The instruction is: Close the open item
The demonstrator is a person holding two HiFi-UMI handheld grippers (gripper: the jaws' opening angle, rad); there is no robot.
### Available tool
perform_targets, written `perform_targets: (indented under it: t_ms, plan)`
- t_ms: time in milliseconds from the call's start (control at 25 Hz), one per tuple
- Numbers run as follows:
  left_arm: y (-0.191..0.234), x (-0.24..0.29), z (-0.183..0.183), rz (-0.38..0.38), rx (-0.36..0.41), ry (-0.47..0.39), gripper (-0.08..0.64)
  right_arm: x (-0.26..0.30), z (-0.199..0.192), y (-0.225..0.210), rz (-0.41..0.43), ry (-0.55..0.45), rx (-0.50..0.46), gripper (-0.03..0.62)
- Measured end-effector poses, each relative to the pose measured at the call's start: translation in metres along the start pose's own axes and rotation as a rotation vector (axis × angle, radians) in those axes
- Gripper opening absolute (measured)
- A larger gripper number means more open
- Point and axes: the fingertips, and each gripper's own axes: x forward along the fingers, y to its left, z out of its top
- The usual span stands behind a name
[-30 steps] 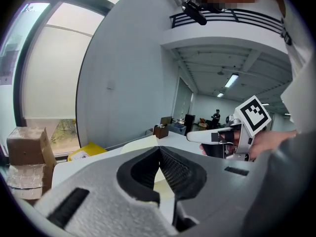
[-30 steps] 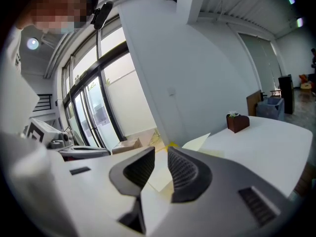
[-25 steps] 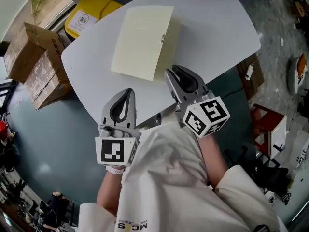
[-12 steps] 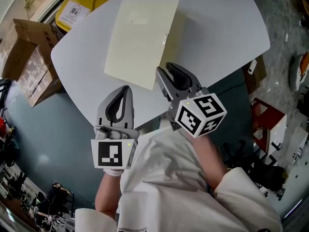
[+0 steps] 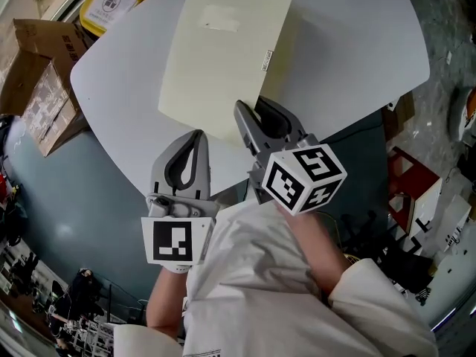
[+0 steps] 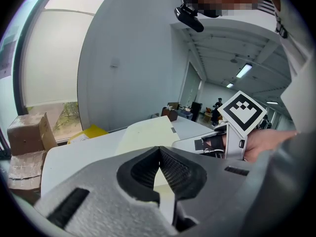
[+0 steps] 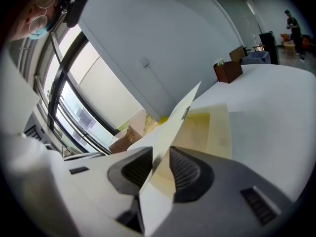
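Folder [image 5: 223, 58]: flat, cream card, cover [image 7: 178, 116] raised. Right gripper [image 5: 251, 116] jaws apart around cover's edge; left gripper [image 5: 195, 137] closed, empty.

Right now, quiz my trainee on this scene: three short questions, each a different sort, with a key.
1. True or false: the left gripper holds the cream cover.
2. Multiple choice: what stands between the right gripper's fingers? A) the cover's edge B) a cardboard box C) nothing
3. Fill in: the open item lies on a white ____.

Key: 1 false, its fingers are together on nothing. 2 A. 3 table.
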Motion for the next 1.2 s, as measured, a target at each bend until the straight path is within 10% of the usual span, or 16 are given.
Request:
perform_targets:
  t_ms: [1200]
  plan:
    - [-0.019,0.069,-0.025,-0.112,0.064,0.098,0.024,-0.007,-0.052,-0.099,-0.287,0.037,0.112,0.044]
